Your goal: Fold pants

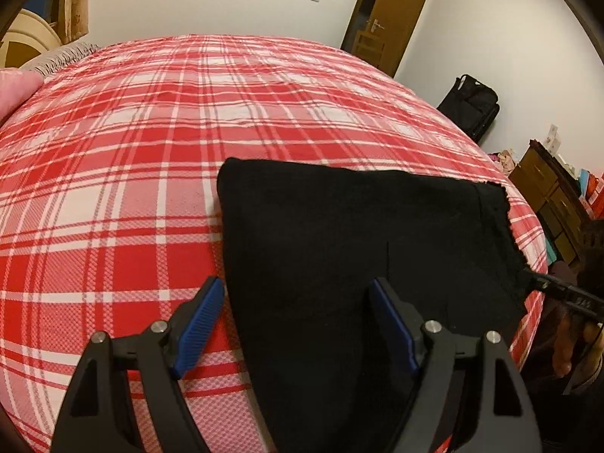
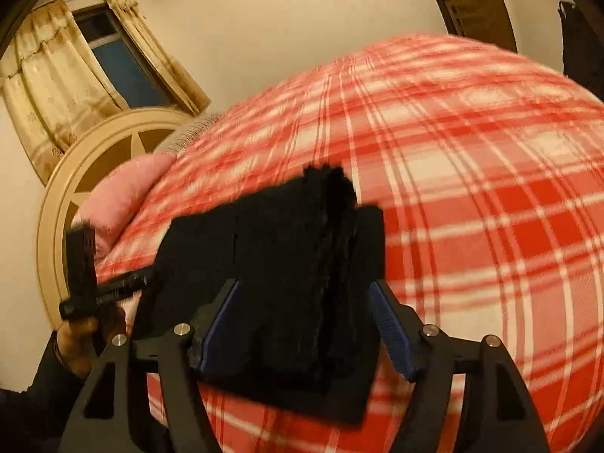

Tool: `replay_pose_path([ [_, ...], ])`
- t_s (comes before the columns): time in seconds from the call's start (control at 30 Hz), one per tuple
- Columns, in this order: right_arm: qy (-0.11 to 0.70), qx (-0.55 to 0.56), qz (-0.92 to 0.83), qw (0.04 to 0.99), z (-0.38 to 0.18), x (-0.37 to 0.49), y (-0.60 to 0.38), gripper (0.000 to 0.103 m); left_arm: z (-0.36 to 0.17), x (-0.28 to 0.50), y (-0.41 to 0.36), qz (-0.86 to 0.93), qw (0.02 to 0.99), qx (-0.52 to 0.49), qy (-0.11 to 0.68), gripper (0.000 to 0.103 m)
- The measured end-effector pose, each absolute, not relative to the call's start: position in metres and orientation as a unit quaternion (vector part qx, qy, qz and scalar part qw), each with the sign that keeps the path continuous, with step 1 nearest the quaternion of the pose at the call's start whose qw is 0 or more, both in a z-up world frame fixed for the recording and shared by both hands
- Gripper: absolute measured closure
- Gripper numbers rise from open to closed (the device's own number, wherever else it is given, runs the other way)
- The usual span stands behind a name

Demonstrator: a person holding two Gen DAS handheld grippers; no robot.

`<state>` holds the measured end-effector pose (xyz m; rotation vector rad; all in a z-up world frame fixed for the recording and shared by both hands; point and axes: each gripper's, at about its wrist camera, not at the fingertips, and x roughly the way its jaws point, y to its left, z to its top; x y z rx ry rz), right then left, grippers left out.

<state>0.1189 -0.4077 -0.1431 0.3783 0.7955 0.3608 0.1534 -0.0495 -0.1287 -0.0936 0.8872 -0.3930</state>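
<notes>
Black pants (image 1: 351, 249), folded into a flat stack, lie on the red plaid bed (image 1: 151, 151). My left gripper (image 1: 294, 302) is open, its jaws wide apart over the near left edge of the pants, the left finger over the bedspread and the right one over the cloth. In the right wrist view the pants (image 2: 287, 264) show several stacked layers with a frayed hem at the far end. My right gripper (image 2: 305, 309) is open, its blue pads on either side of the stack. The right gripper also shows in the left wrist view (image 1: 558, 290) at the pants' right edge.
A pink pillow (image 2: 124, 192) and a round cream headboard (image 2: 90, 158) are at the bed's head. A curtained window (image 2: 113, 60), a brown door (image 1: 392, 15), a black bag (image 1: 472, 105) and a wooden dresser (image 1: 555, 204) stand around the bed.
</notes>
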Motion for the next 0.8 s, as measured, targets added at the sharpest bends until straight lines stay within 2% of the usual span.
replay_pose_path([
  [0.13,0.405,0.195,0.181,0.875,-0.151,0.144,-0.403,0.034,-0.129,0.152,-0.05,-0.192,0.883,-0.04,0.426,0.022],
  [0.23,0.433,0.203,0.201,0.855,-0.165,0.158,-0.396,0.082,-0.128,0.153,-0.048,-0.193,0.883,-0.044,0.426,0.022],
  [0.33,0.417,0.193,0.206,0.864,-0.154,0.145,-0.392,0.091,-0.129,0.155,-0.049,-0.191,0.883,-0.043,0.426,0.022],
  [0.47,0.406,0.188,0.202,0.871,-0.143,0.124,-0.401,0.092,-0.128,0.155,-0.047,-0.187,0.885,-0.043,0.423,0.016],
  [0.63,0.43,0.193,0.182,0.863,-0.175,0.132,-0.408,0.087,-0.13,0.158,-0.046,-0.19,0.885,-0.045,0.422,0.013],
  [0.7,0.424,0.188,0.181,0.867,-0.173,0.132,-0.408,0.08,-0.136,0.16,-0.048,-0.187,0.883,-0.041,0.428,0.011],
  [0.77,0.419,0.18,0.173,0.873,-0.171,0.13,-0.411,0.063,-0.142,0.163,-0.051,-0.188,0.881,-0.035,0.433,0.011],
  [0.8,0.417,0.179,0.168,0.875,-0.17,0.13,-0.413,0.058,-0.143,0.163,-0.051,-0.187,0.882,-0.033,0.432,0.011],
])
